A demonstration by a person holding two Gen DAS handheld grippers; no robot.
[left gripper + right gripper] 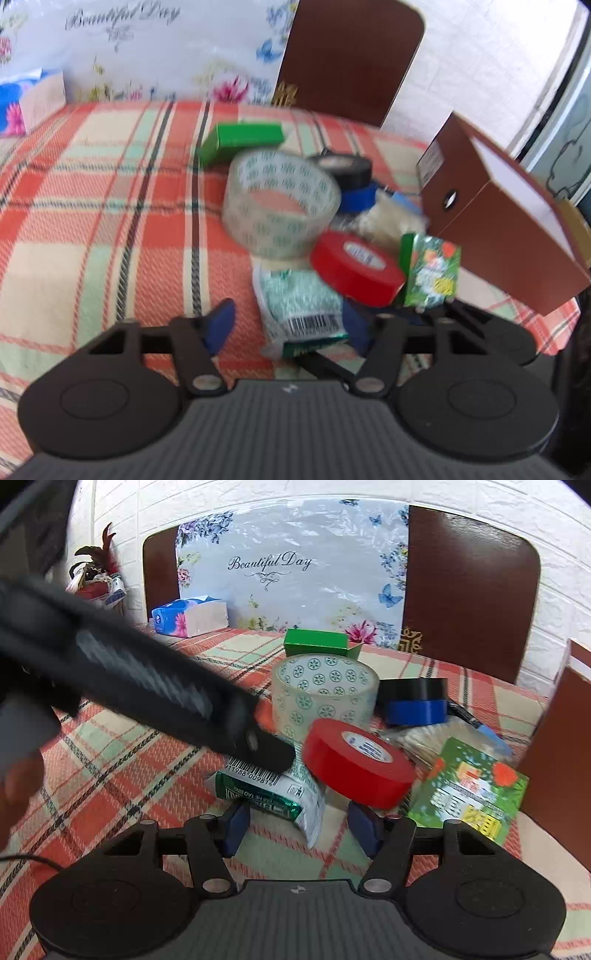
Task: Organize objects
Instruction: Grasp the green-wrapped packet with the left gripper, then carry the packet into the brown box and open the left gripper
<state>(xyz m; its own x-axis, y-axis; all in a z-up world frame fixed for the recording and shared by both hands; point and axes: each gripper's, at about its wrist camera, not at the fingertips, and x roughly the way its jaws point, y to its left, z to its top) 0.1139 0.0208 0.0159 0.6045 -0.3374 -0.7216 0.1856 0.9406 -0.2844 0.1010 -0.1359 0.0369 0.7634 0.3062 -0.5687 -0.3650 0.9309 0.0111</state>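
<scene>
A pile lies on the plaid cloth: a clear tape roll [282, 201] [325, 692], a red tape roll [356, 267] [358, 762], stacked black [413, 689] and blue [417, 712] tape rolls, a green box [240, 138] [317, 642], a green-white packet with a barcode [301, 306] [273, 794] and a green printed packet [432, 275] [469, 786]. My left gripper [290, 326] is open with the barcode packet between its blue pads. My right gripper [301, 829] is open just before the same packet. The left gripper's body [147, 694] crosses the right wrist view.
A brown open box [491, 206] lies tipped at the pile's right. A tissue pack [190, 616] sits at the far left. A floral "Beautiful Day" board [291, 568] and a brown headboard [469, 590] stand behind.
</scene>
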